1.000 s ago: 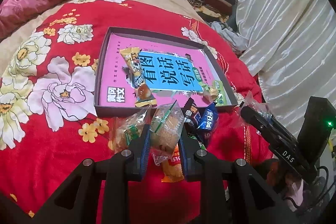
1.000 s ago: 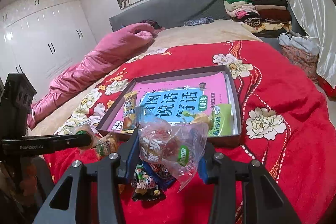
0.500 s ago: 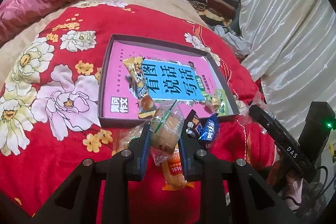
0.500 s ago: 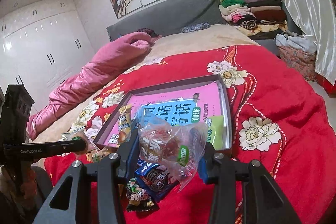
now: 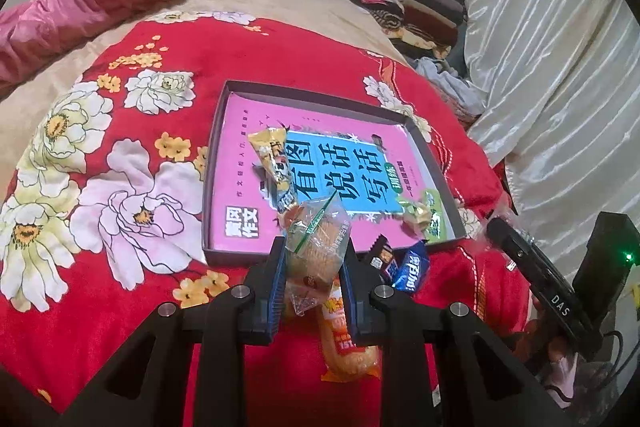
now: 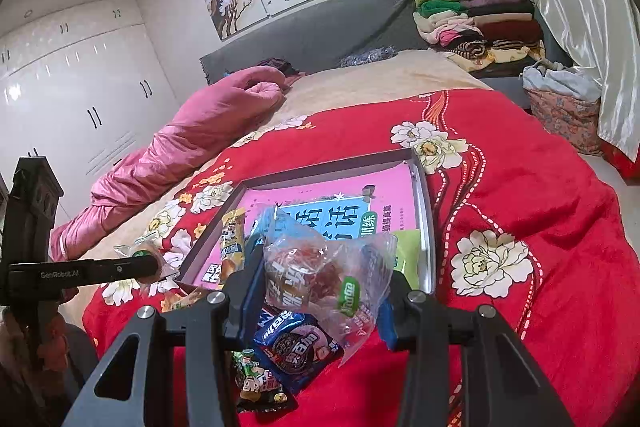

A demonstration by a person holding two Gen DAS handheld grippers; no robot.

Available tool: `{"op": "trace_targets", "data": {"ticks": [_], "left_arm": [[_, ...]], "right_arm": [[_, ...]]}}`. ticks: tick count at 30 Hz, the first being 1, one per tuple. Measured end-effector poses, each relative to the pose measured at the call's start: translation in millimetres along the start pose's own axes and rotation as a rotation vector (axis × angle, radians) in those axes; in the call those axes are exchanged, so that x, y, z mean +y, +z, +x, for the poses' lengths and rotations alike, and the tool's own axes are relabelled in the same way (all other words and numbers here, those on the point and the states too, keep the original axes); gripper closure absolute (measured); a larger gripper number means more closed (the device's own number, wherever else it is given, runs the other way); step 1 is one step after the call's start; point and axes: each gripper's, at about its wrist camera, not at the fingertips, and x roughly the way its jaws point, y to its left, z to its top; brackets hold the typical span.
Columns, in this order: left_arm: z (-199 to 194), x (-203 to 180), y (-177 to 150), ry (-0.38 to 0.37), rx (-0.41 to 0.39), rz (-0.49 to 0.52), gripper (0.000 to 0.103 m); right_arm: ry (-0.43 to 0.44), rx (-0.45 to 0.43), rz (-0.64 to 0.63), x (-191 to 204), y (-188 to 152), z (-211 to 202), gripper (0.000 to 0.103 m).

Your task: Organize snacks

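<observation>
My left gripper [image 5: 314, 247] is shut on a clear packet of golden biscuits [image 5: 316, 239], held just above the near rim of a shallow dark box [image 5: 320, 95] on the red blanket. The box holds a pink book, a yellow snack stick [image 5: 274, 163] and a green packet [image 5: 434, 215]. My right gripper [image 6: 320, 267] is shut on a clear bag of reddish-brown candy [image 6: 320, 271], also near the box [image 6: 424, 211]. Loose on the blanket lie an orange packet [image 5: 346, 343], a blue cookie pack [image 6: 296, 343] and a dark cartoon packet [image 6: 256, 383].
The red floral blanket [image 5: 120, 187] covers a bed with a pink quilt [image 6: 192, 135] rolled at the far left. Folded clothes [image 6: 476, 19] are stacked at the headboard's right. White curtains [image 5: 560, 67] hang on the right and white wardrobes [image 6: 80, 99] stand at the left.
Both grippers have risen slightly with their packets still held, so the box and loose snacks sit lower in each view. A clear packet left of my left fingers is no longer seen.
</observation>
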Motion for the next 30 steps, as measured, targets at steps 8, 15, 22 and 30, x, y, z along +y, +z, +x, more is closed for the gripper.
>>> {"op": "trace_targets", "data": {"ticks": [8,15,22,30], "left_arm": [[5,4,9,0.015,-0.014,-0.011,0.078],[14,9,14,0.026,-0.012,-0.020,0.078],[25,15,20,0.053,-0.009,-0.022,0.078],[41,20,22,0.075,0.014,-0.023,0.078]], "right_arm": [[0.002,-0.002,0.002,0,1,2,0.056],[0.016,0.002,0.001,0,9,15,0.056],[0.026,-0.006,-0.001,1,13,23,0.056],[0.030,0.002,-0.008,3,15,34,0.056]]}}
